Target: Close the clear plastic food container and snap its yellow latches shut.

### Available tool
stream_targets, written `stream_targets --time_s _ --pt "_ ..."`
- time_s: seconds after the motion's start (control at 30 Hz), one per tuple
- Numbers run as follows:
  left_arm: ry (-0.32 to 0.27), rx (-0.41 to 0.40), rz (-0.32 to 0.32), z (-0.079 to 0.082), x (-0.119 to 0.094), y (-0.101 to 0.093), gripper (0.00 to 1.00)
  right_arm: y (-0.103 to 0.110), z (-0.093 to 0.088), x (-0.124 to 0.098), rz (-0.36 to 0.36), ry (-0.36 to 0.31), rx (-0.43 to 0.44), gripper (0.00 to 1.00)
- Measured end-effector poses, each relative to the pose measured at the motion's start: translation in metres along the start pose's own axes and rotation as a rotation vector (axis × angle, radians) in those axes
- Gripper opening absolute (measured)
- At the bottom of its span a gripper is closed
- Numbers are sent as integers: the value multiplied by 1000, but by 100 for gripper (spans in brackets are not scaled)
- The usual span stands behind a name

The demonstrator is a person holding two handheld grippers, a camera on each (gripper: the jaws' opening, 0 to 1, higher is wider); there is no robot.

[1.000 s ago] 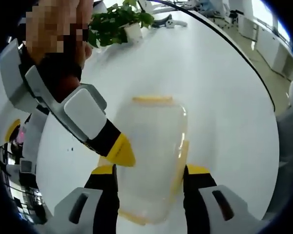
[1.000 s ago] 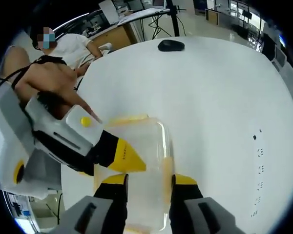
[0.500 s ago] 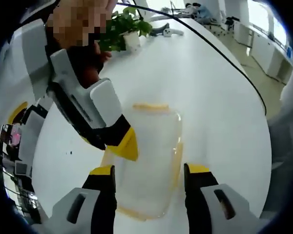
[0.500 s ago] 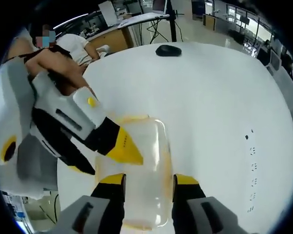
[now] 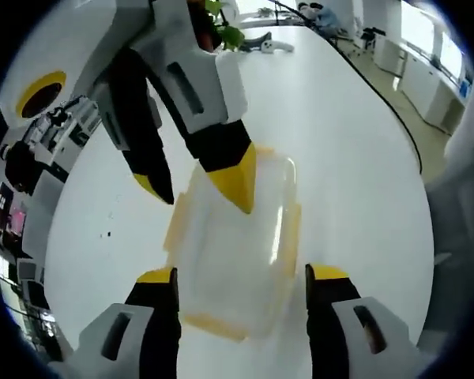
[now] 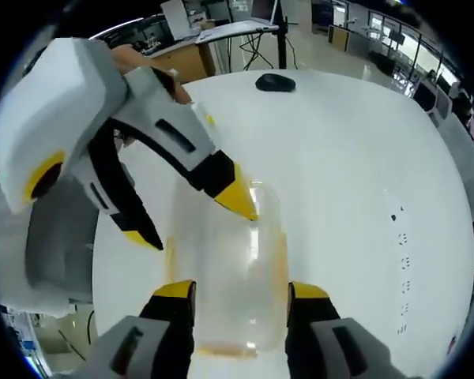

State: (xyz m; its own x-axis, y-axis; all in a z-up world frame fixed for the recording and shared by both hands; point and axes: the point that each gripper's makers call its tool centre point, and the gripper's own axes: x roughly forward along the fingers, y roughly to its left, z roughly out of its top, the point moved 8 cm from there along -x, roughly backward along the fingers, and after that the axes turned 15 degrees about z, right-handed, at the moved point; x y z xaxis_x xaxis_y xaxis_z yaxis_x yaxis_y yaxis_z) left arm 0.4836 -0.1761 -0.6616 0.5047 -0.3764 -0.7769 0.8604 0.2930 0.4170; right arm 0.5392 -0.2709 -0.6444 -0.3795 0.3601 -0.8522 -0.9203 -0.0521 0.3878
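**Inspector A:** Location of the item?

**Inspector B:** The clear container (image 5: 237, 249) sits on the white round table (image 5: 355, 150), lid on, directly ahead of both tools. In the left gripper view it lies between the left gripper (image 5: 241, 284) jaws; in the right gripper view the container (image 6: 229, 268) lies between the right gripper (image 6: 241, 294) jaws.

**Inspector A:** State of the tongs?

**Inspector B:** Both pairs are spread wide, jaws apart and holding nothing. In each view the other tool enters from the far left, one yellow tip over the lid, the second out past the container's left edge. Whether a tip touches the lid, I cannot tell.

**Inspector A:** Why this arrangement?

**Inspector B:** My judgement: the tools face each other from opposite ends, each straddling the box, so one can steady or press the lid while a tip works a latch.

**Inspector A:** Orientation?

**Inspector B:** The long axis runs near to far in both views. Yellow latches (image 5: 176, 225) show along the long sides and the near end. Whether they are snapped down, I cannot confirm.
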Motion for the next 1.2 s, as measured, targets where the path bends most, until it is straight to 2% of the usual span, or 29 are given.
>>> stream_targets --time_s 0.3,0.53,0.93,1.2 --pt "20 20 -22 -7 3 7 71 9 -11 1 -19 27 -6 53" --pt "40 33 -29 -15 8 13 73 16 -19 2 -35 36 -13 56" --pt "42 60 -47 -15 14 16 76 28 -31 9 -80 60 -37 61" --pt "49 65 -55 -15 18 16 76 28 -36 14 -127 64 -53 63"
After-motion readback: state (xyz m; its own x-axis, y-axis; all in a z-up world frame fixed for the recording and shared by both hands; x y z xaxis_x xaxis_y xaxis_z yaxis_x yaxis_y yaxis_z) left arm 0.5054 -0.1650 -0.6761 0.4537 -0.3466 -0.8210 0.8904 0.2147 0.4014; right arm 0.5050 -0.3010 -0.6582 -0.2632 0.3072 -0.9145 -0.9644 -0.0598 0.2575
